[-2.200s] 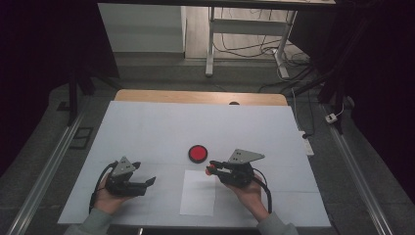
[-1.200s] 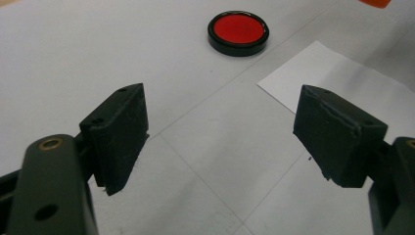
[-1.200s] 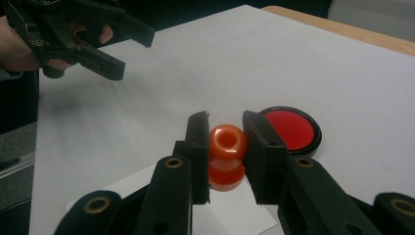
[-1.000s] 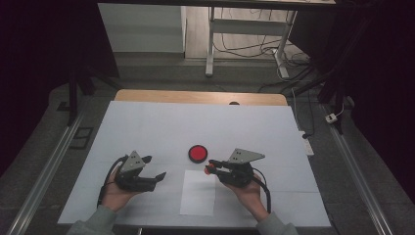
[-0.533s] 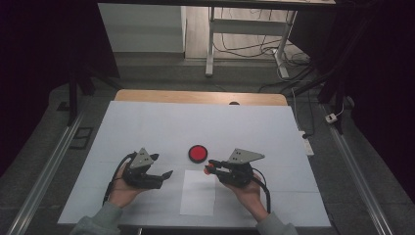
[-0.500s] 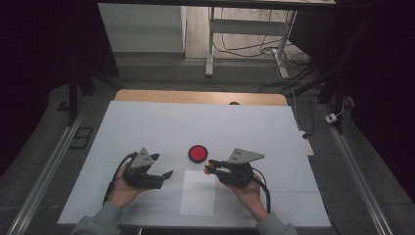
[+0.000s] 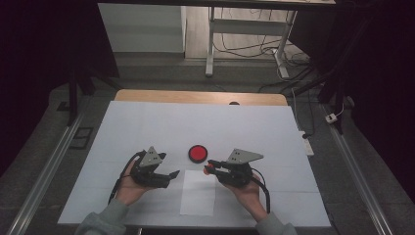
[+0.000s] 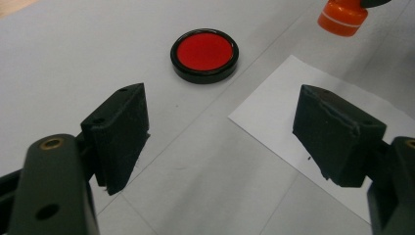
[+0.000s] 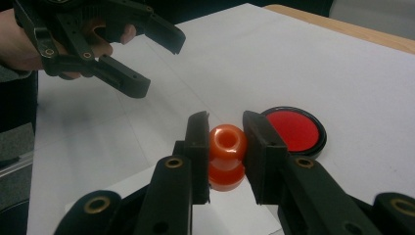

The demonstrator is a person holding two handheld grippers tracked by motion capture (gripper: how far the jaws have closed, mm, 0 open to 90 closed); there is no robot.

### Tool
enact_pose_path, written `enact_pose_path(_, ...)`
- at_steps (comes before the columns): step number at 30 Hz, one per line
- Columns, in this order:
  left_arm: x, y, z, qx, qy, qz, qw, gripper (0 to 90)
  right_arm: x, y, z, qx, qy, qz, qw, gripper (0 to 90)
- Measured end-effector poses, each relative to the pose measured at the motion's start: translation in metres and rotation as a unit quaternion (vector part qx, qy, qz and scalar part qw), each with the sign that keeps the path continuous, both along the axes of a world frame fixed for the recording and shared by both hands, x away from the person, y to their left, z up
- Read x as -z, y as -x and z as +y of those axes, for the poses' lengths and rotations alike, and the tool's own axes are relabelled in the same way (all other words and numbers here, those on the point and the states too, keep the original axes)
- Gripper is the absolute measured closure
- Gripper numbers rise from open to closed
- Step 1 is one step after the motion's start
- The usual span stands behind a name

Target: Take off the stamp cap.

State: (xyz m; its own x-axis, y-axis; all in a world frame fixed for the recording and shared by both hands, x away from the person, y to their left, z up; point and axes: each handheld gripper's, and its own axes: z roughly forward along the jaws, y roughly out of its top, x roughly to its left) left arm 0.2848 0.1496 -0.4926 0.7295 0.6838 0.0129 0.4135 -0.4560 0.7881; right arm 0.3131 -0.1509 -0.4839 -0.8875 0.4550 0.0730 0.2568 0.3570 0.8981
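Clamping an orange stamp (image 9: 227, 156) in your right gripper (image 9: 226, 159): both pads press its waisted body from either side, rounded knob end facing the camera, hole in the top visible. In the high view that right gripper (image 7: 211, 168) sits at the top edge of the white paper sheet (image 7: 197, 198), tips pointing left, stamp (image 7: 209, 169) just above the paper's upper right corner. Whether the stamp base touches the paper or hangs clear of it, can't tell.

Your left gripper (image 7: 172, 174) has its jaws wide apart with nothing between them. Through the left gripper view, the gap frames bare white table cover (image 8: 58, 54) and the near corner of the paper (image 8: 274, 112); the right pad (image 8: 333, 132) sits over the paper, the left pad (image 8: 120, 132) over the cover. The stamp (image 8: 342, 17) shows at the top right of that view, well beyond the pads.

Red ink pad (image 7: 197, 153), round with a black rim, lies on the cover just above the paper, between the two grippers and slightly farther from you. From the right gripper view it is just beside and behind the stamp, lid off, red face up. Left gripper tips are near the paper's left top corner, apart from the ink pad.
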Motion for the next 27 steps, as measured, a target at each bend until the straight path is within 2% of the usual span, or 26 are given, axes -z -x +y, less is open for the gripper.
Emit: enact_pose_path(27,0.001,-0.006,-0.034,0.029,-0.011,0.011,0.9995,21.7,-0.001,0.000,0.001,-0.002,-0.002,-0.001,1.0000,72.9)
